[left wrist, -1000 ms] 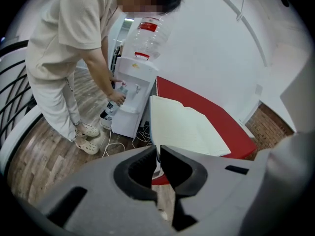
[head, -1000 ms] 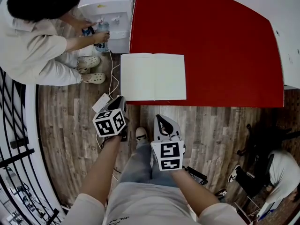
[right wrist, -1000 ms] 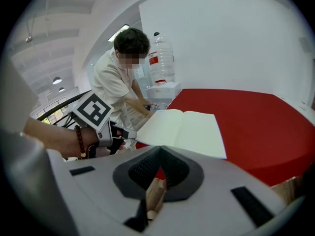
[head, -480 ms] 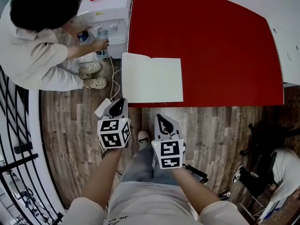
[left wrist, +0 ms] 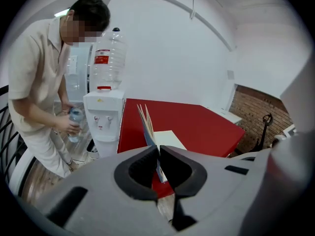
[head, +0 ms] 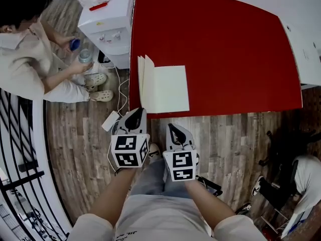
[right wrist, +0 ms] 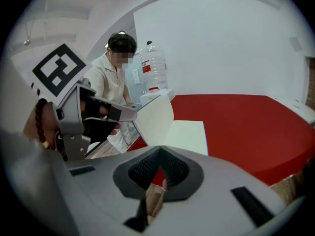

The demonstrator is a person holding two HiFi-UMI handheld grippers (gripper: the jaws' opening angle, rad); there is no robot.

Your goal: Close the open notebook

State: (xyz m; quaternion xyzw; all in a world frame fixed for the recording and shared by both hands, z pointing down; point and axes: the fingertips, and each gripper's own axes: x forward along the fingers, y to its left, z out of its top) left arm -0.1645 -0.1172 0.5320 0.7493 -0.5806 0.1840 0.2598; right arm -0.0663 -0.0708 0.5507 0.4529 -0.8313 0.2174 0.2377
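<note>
The notebook lies at the near left of the red table [head: 215, 44]. Its right page [head: 170, 89] is flat and its left leaves [head: 145, 84] stand nearly upright. My left gripper [head: 134, 113] is at the notebook's near left corner. In the left gripper view the jaws [left wrist: 158, 150] are closing, with the raised cover's lower edge [left wrist: 146, 124] pinched between the tips. My right gripper [head: 171, 128] hangs just off the table's near edge, shut and empty [right wrist: 160, 150]. The right gripper view shows the lifted leaf [right wrist: 155, 117] curving over the flat page [right wrist: 189, 134].
A person [head: 30, 49] crouches by a white water dispenser [head: 108, 19] beside the table's left end, holding a bottle. A white adaptor and cable [head: 109, 120] lie on the wooden floor. A black railing [head: 15, 149] runs along the left. Another person [head: 296, 185] sits at lower right.
My left gripper has risen and moved in to the notebook's corner, and the left half has swung from flat to nearly upright. The right gripper has hardly shifted.
</note>
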